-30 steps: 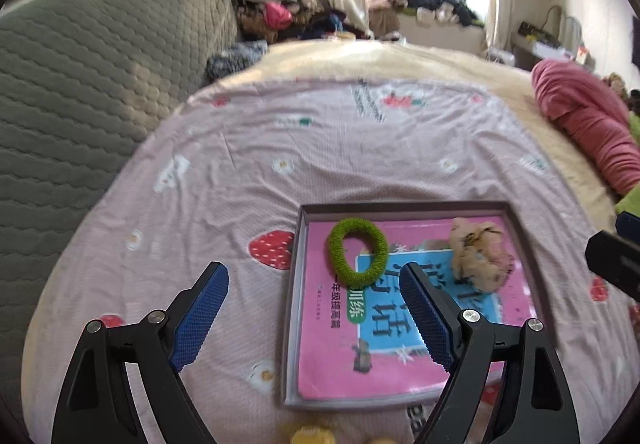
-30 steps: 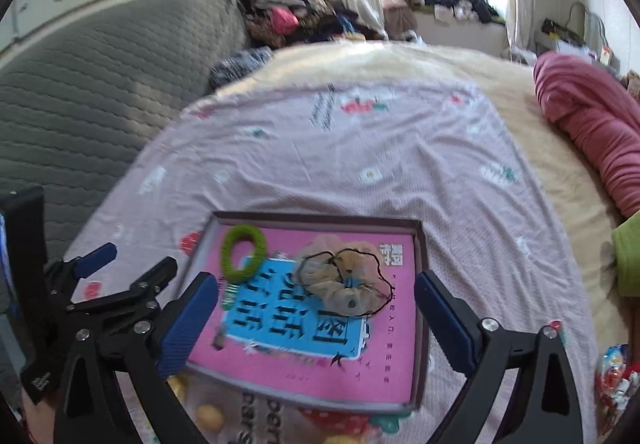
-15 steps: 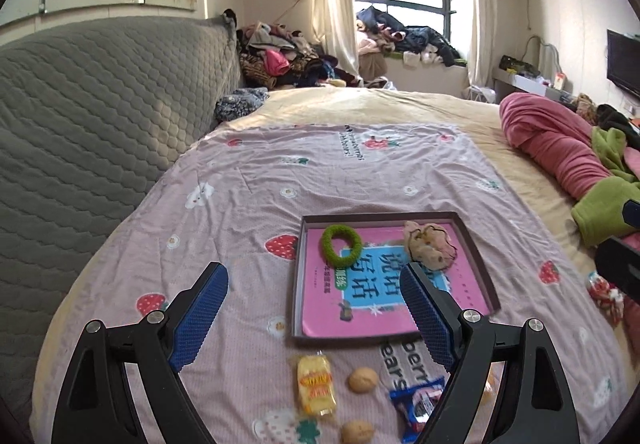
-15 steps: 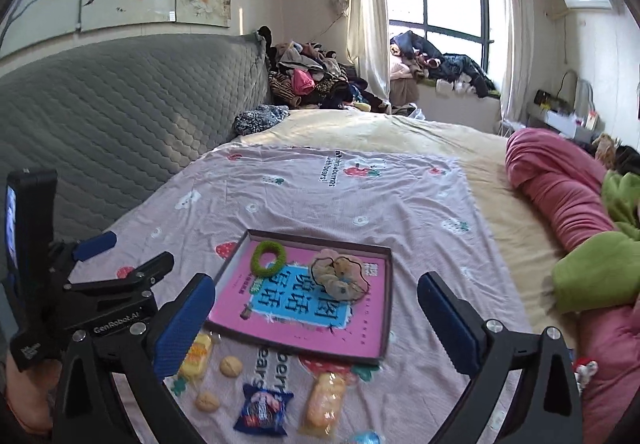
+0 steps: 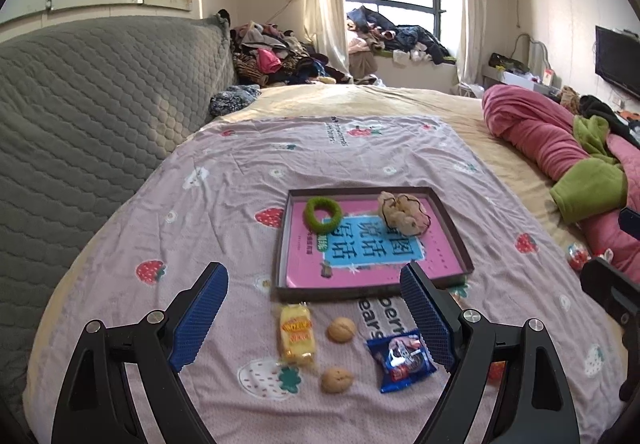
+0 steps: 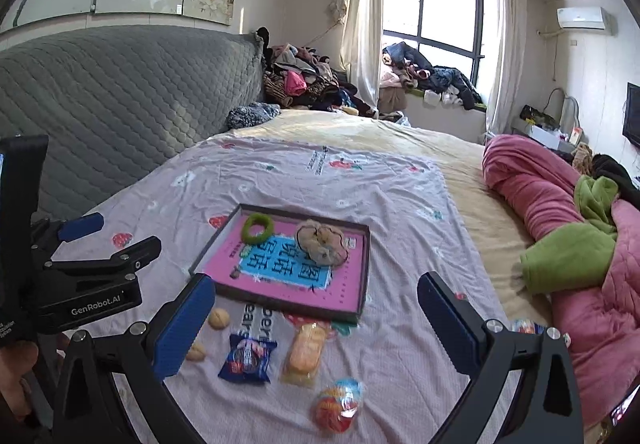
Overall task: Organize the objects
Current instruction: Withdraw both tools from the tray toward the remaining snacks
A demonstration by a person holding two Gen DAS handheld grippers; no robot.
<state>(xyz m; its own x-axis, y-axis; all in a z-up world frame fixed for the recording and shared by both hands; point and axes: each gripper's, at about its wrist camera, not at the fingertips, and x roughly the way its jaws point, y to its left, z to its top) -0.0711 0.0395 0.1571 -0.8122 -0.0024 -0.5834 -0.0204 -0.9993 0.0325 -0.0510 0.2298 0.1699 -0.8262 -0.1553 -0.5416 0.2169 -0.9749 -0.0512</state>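
While 2 scrunchies point(image 5: 322, 214) fill the tray point(image 5: 280, 244), 2 walnuts point(image 5: 341, 329) lie outside.

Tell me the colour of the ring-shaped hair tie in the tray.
Green, clearest in the left wrist view.

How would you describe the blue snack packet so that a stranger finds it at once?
On the bed sheet lies a shallow tray holding a pink book. Just in front of the tray's near edge lies a row of small snacks; the blue snack packet is the only blue one, beside two walnuts and a yellow packet.

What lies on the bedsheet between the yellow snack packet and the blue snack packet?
In the left wrist view, two walnuts lie between the yellow snack packet and the blue snack packet.
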